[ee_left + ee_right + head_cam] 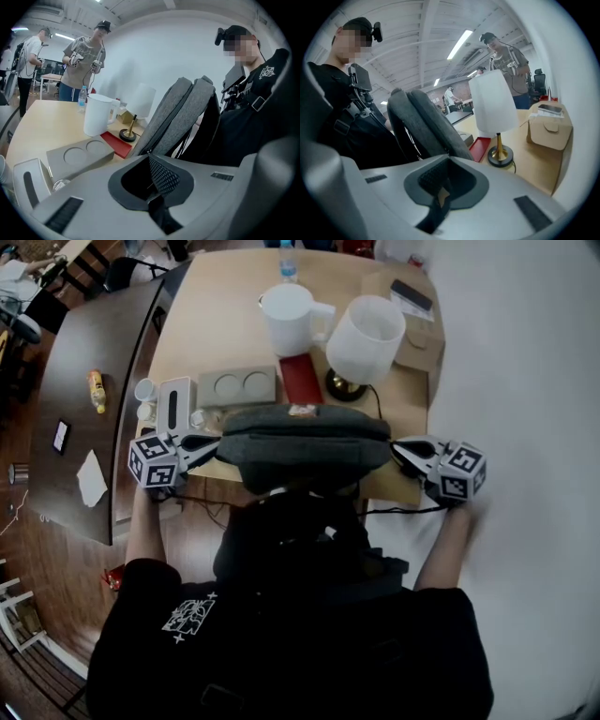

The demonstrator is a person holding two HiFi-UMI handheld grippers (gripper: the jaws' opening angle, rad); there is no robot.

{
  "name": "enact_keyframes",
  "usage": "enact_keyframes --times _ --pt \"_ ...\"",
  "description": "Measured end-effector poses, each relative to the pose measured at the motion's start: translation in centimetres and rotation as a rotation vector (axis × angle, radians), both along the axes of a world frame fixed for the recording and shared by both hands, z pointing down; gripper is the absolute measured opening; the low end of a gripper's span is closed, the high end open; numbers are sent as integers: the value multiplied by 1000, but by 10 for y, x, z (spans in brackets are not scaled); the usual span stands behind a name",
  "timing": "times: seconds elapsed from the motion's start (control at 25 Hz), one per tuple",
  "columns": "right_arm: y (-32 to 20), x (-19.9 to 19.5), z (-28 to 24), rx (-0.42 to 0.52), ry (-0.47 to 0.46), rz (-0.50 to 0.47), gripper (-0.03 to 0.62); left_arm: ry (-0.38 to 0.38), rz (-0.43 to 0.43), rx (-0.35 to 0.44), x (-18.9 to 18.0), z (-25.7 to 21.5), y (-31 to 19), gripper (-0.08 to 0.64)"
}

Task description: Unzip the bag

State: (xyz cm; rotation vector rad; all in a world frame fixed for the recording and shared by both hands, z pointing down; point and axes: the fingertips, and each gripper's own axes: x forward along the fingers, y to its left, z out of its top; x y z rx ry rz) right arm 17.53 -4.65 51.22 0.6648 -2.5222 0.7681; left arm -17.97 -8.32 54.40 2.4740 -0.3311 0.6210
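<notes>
A grey fabric bag point(305, 442) hangs lengthwise between my two grippers at the near edge of the wooden table point(216, 324), in front of my chest. My left gripper point(212, 442) is shut on the bag's left end. In the left gripper view the jaw tips of the left gripper point(149, 153) meet at the foot of the bag's point(183, 112) dark zipper line. My right gripper point(399, 448) is shut on the bag's right end. There the right gripper point(449, 158) touches the bag's point(426, 122) grey side. Which part each gripper pinches is hidden.
Behind the bag stand a white pitcher point(289, 317), a white-shaded lamp point(364, 338), a red box point(301, 379), a grey tray with two round hollows point(237, 385) and a cardboard box point(417, 343). A dark table point(84, 381) lies to the left. Two people point(86, 51) stand beyond.
</notes>
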Motion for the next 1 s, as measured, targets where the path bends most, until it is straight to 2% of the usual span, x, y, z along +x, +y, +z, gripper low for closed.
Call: enact_keyframes --times 0.32,0.6,0.8,0.92,1.0 --pt "2 -7 45 -76 44 -22 18 -34 -13 -19 7 31 4 0" --pt "6 -9 40 -53 102 -43 20 -32 -34 -23 5 28 9 0" --pt "8 -10 36 -30 115 -48 25 -64 -62 30 6 24 9 5" --pt "8 -12 31 3 141 -58 29 -69 -78 46 11 23 11 29" --pt "7 -14 29 15 154 -64 34 -57 -91 40 12 22 13 121"
